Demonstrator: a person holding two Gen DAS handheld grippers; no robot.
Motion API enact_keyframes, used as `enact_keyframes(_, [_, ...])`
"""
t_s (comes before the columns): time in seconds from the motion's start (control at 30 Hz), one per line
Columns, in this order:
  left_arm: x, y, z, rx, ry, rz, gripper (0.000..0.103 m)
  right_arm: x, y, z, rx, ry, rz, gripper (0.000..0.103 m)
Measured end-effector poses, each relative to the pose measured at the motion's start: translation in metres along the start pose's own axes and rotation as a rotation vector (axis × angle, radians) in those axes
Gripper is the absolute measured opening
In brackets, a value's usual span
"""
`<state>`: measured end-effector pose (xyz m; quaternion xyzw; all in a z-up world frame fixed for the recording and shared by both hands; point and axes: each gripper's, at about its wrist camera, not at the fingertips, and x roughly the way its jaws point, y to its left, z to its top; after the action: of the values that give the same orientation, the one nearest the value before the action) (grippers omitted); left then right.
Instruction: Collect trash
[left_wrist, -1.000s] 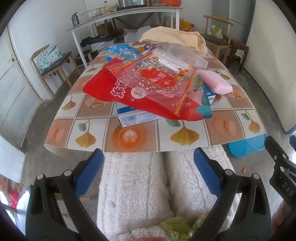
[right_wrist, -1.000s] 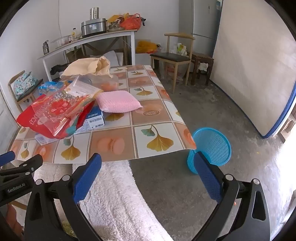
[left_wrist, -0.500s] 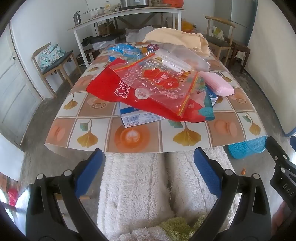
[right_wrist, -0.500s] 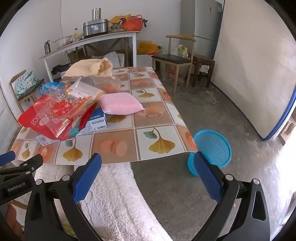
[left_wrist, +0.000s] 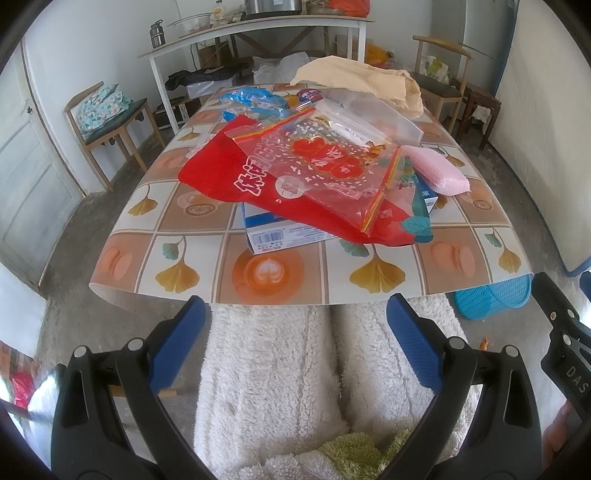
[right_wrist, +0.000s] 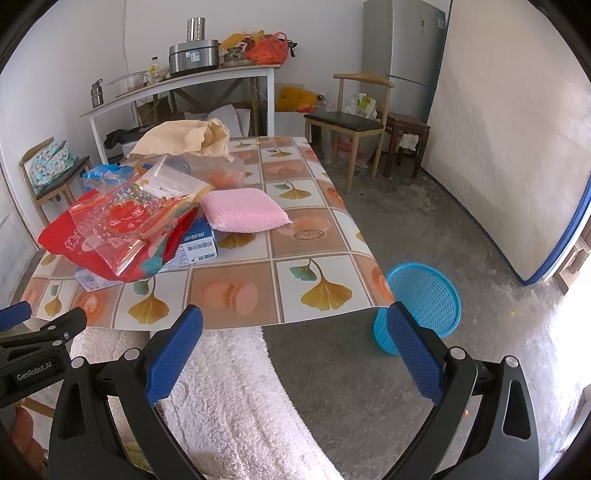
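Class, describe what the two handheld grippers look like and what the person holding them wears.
The left gripper and the right gripper each have black plastic arms with silver screws and two fingers faced with textured blue pads. White lettering reading "GenRobot.AI" marks the left one's body. The person wears fluffy white fleece trousers.

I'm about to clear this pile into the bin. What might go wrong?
1. The clear zip bag lies loose on the red bag; grabbing one may drag the other off.
2. The blue basket stands on the floor past the table corner, so light wrappers may miss it.
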<state>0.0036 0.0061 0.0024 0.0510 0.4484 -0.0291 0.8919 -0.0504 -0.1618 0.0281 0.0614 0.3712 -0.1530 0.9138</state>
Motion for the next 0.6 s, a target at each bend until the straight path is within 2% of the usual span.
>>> enact_keyframes(0.6, [-0.003, 0.011, -0.002, -0.012, -0.001, -0.001, 0.095, -0.003, 0.004, -0.001, -0.012, -0.012, 0.001, 0.097])
